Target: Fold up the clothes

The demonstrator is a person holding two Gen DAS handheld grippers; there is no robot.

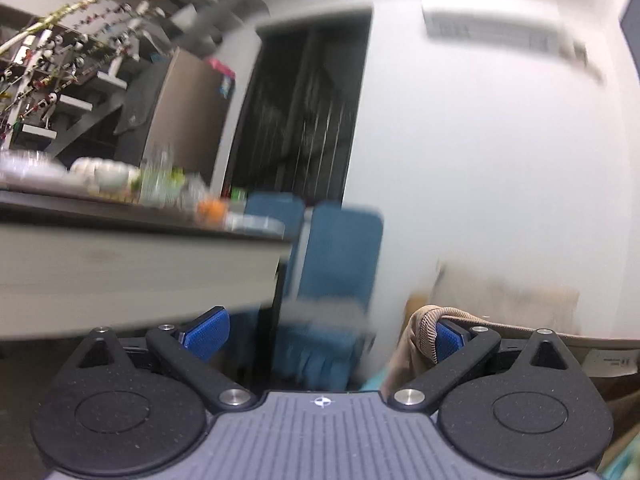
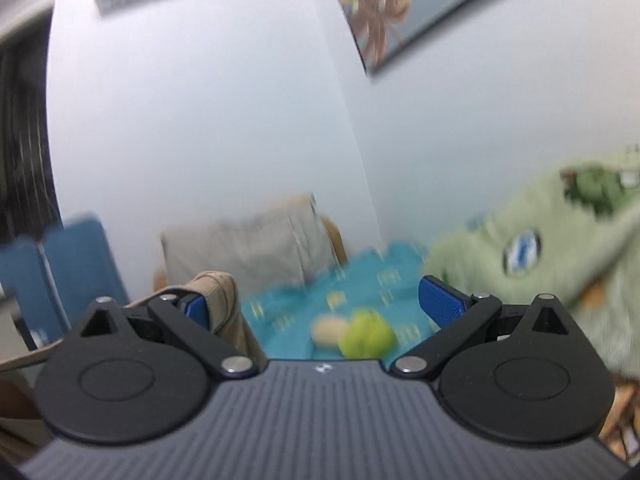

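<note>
Left wrist view: left gripper (image 1: 328,330) wide open, tan ribbed garment (image 1: 420,330) draped over its lower-right finger. Right gripper (image 2: 322,306) likewise, garment lower left. Step: lifting. Next: spread flat.

We are seeing the left gripper (image 1: 326,330) with its fingers spread wide, and a ribbed garment (image 1: 426,330) is draping over its right finger and hanging down beside it. Ahead of us two chairs (image 1: 336,256) are standing side by side, with a dark doorway (image 1: 304,108) behind them. A table (image 1: 132,256) is stretching off to the left, cluttered with dishes (image 1: 104,176). An air conditioner (image 1: 496,28) is hanging high on the wall, right of the doorway.

Over on the right gripper (image 2: 322,306), the ribbed garment (image 2: 220,300) is lying over the left finger. A bedsheet (image 2: 352,292) is spreading ahead, a pillow (image 2: 248,252) standing behind it, a blurred sweater (image 2: 532,252) lying to the right, a picture (image 2: 404,4) hanging above.
</note>
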